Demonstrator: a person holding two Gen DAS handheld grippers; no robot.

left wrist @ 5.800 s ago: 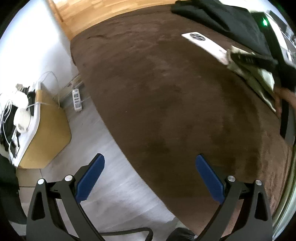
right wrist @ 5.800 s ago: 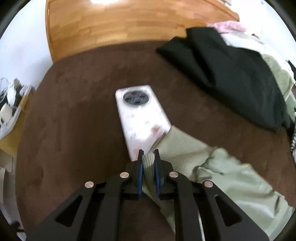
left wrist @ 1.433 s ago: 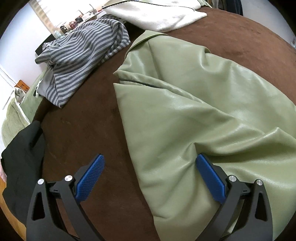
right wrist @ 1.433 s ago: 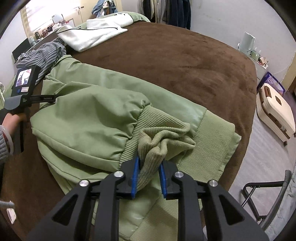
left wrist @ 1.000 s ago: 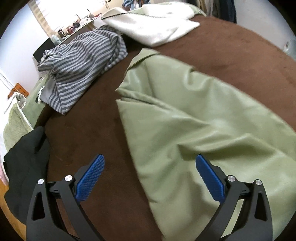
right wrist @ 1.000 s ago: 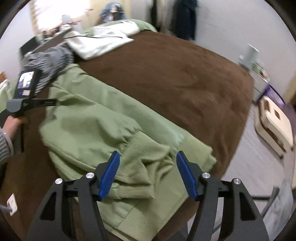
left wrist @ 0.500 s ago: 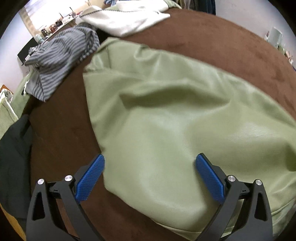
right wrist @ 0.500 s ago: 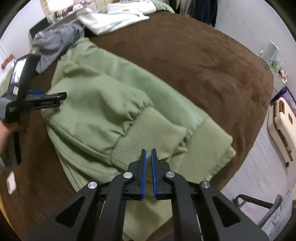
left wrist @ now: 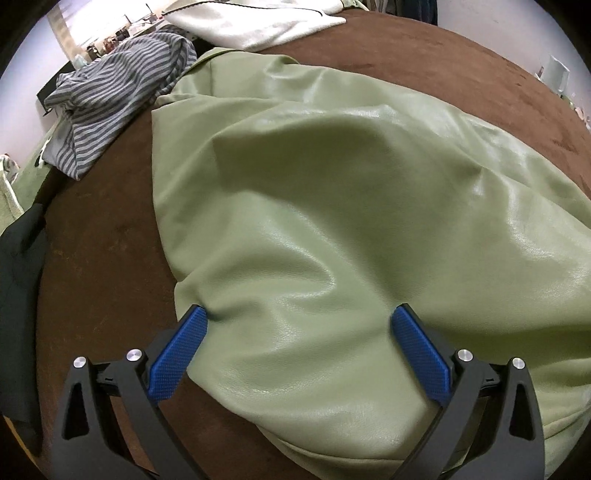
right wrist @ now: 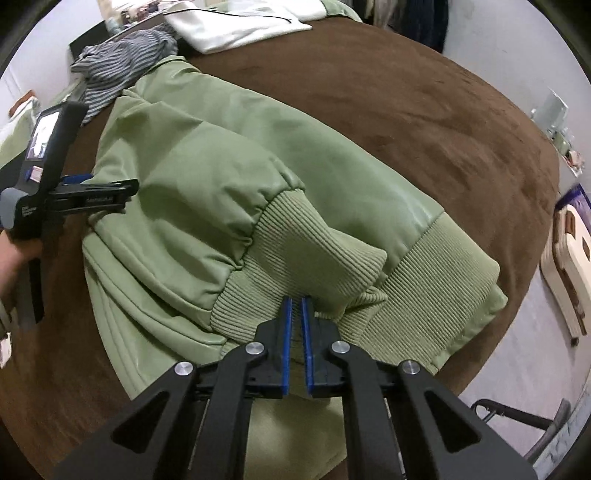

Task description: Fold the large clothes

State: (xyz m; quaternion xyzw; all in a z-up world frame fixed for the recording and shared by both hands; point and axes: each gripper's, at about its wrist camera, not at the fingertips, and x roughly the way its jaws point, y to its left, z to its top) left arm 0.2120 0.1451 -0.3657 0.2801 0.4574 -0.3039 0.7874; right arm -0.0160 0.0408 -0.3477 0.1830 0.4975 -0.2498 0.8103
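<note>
A light green leather-look jacket (left wrist: 332, 206) with ribbed knit cuffs and hem lies on a brown bed cover (right wrist: 424, 110). It also shows in the right wrist view (right wrist: 207, 177), with a sleeve folded across the body and its ribbed cuff (right wrist: 310, 258) toward me. My left gripper (left wrist: 299, 314) is open and presses down on the jacket's near edge, its blue fingers (left wrist: 177, 347) astride the fabric. It shows from the side in the right wrist view (right wrist: 110, 192). My right gripper (right wrist: 296, 301) is shut and empty, its tips at the ribbed cuff.
A grey striped garment (left wrist: 118, 92) and a white garment (left wrist: 258, 22) lie at the far end of the bed. A black garment (left wrist: 18, 295) lies at the left. The bed's edge, grey floor and a beige object (right wrist: 569, 273) are at the right.
My right gripper let go of the ribbed cuff, opened wide, then shut empty above it. My left gripper moved in over the jacket and now presses on it.
</note>
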